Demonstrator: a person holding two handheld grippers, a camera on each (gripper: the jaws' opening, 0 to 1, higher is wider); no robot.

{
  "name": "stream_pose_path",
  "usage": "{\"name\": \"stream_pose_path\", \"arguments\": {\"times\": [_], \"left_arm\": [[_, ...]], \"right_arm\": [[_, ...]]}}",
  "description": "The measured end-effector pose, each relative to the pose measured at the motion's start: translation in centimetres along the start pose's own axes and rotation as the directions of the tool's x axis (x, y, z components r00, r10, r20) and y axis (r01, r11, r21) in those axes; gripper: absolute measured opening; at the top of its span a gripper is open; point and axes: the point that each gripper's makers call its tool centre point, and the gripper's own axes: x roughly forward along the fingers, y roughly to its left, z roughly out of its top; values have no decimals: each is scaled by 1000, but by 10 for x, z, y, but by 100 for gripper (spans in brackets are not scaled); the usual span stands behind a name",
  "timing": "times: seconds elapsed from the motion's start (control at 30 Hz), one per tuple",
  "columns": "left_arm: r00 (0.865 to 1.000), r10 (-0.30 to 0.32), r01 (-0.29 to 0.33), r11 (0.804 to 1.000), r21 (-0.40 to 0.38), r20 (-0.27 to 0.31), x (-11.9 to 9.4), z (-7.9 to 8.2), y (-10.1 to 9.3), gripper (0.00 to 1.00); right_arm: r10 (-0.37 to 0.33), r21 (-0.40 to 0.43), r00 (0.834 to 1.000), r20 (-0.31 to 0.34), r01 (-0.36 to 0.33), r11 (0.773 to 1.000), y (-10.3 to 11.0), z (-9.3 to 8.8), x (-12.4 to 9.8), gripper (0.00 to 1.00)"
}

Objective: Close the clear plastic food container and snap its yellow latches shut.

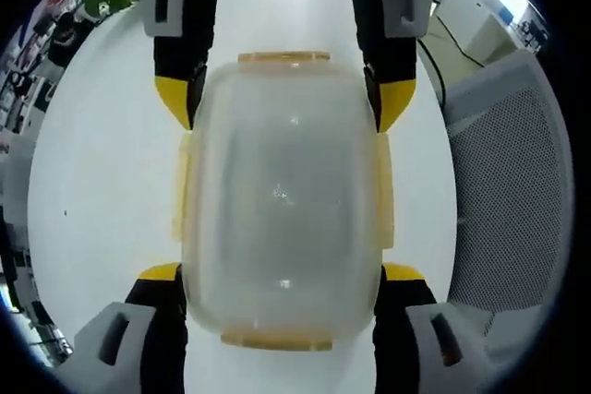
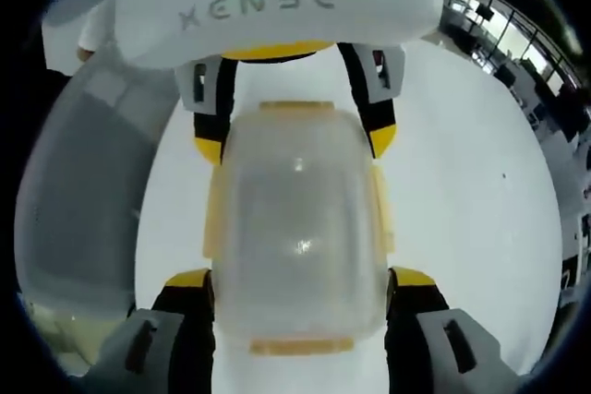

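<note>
Where the white table (image 1: 102, 182) spreads across both views, a grey mesh chair (image 1: 512, 191) takes the right of the left gripper view and lies blurred down the left of the right gripper view. The clear plastic food container (image 1: 282, 200) sits at frame centre, lid on, with four yellow latches (image 1: 384, 193) along its edges. The left gripper (image 1: 279, 269) rises from the bottom of its own view, the right gripper (image 2: 300, 274) likewise, each set wide with yellow tips flanking the container's near corners; whether they touch it cannot be told.
</note>
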Motion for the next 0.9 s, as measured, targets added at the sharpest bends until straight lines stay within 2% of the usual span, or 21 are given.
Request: {"name": "stream_pose_path", "arguments": {"times": [0.37,0.53,0.77,0.9], "left_arm": [[1000,0,0,1000,0,12,0,-2,-1,83],[1000,2,-2,1000,7,-6,-2,-15,0,84],[1000,5,-5,1000,4,21,-6,-29,1,84],[1000,3,-3,1000,11,10,-8,-40,1,84]], "right_arm": [[-6,7,1000,-12,6,1000,0,2,3,76],[-11,13,1000,-2,11,1000,0,14,8,76],[-15,17,1000,-9,15,1000,-1,28,15,76],[-17,24,1000,-6,17,1000,0,38,19,77]]}}
